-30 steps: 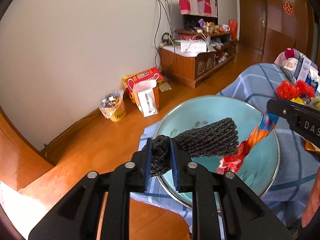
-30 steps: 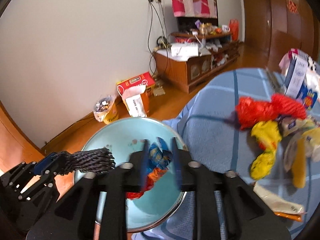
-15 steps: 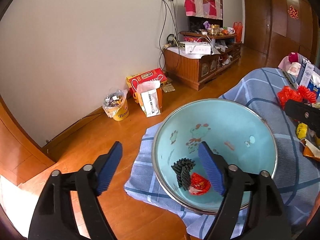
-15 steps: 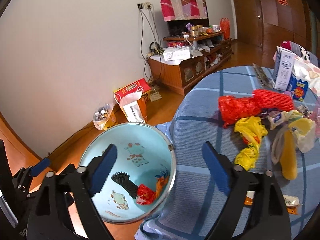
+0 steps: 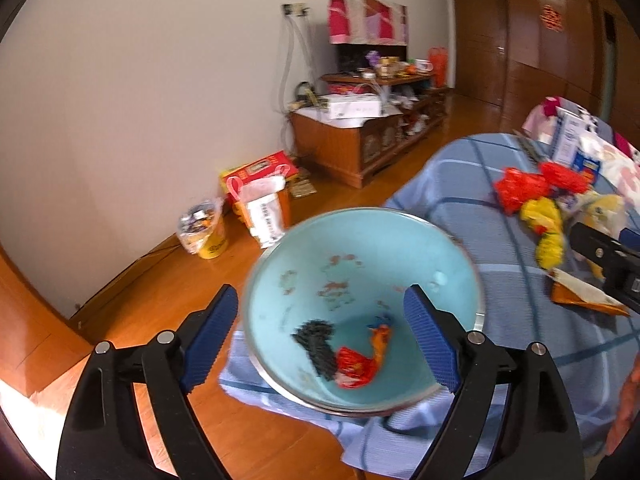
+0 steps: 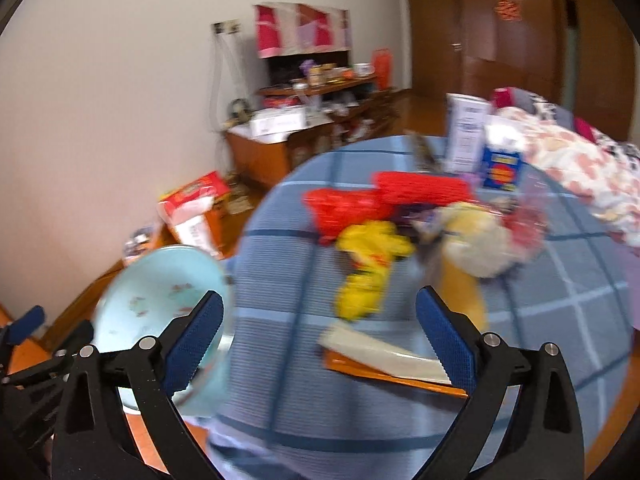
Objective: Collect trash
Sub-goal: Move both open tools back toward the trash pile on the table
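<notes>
Floor: we see a yellow tub (image 5: pixel 206 234) beside a white paper bag (image 5: pixel 262 212).
Wall: we see a wooden cabinet (image 5: pixel 360 140) under a patchwork cloth (image 5: pixel 366 20).
Far right: wooden doors (image 5: pixel 532 36).

1. The left wrist camera sits behind the left gripper (image 5: pixel 320 336), looking forward and downward along its fingers, close above the basin (image 5: pixel 460 248) at the counter's (image 5: pixel 500 264) edge.
2. The right wrist camera sits behind the right gripper (image 6: pixel 320 334), tilted down likewise, facing the counter (image 6: pixel 280 360) top and the trash pile (image 6: pixel 372 264); this view is blurred.
3. Both views share the basin (image 6: pixel 132 292), the pile (image 5: pixel 536 208), the counter, the white wall (image 5: pixel 140 100) and the wooden cabinet (image 5: pixel 352 144).
4. Each view catches part of the other gripper at its edge.
</notes>
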Action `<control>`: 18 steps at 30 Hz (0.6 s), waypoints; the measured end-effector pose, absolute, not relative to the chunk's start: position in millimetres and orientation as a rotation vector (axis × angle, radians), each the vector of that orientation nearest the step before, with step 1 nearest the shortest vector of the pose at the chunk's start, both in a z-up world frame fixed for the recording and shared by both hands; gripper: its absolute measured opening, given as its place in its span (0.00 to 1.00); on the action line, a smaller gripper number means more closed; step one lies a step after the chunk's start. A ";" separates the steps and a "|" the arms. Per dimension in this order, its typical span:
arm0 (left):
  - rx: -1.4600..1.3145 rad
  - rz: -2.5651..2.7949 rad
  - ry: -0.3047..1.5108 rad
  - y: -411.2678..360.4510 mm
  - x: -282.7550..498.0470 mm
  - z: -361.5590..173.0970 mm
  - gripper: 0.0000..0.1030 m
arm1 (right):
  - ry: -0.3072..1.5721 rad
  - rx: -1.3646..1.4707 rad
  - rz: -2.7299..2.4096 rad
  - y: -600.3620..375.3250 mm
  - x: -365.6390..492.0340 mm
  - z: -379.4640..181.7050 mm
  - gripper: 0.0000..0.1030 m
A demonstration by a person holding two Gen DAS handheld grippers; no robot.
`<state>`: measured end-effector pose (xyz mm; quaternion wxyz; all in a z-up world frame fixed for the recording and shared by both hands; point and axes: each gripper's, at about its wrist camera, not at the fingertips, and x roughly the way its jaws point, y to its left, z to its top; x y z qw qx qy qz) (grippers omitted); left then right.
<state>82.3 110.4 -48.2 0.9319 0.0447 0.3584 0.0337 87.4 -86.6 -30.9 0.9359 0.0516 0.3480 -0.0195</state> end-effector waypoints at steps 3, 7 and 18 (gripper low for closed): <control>0.108 0.024 0.736 91.9 78.8 -49.2 0.81 | 0.724 0.096 -0.077 -106.6 79.9 -35.8 0.92; 0.135 -0.034 0.739 64.7 75.3 -49.7 0.81 | 0.732 0.098 -0.101 -125.5 73.9 -36.8 0.92; 0.156 -0.183 0.767 9.8 74.5 -64.6 0.81 | 0.739 0.188 -0.289 -206.4 42.1 -55.8 0.92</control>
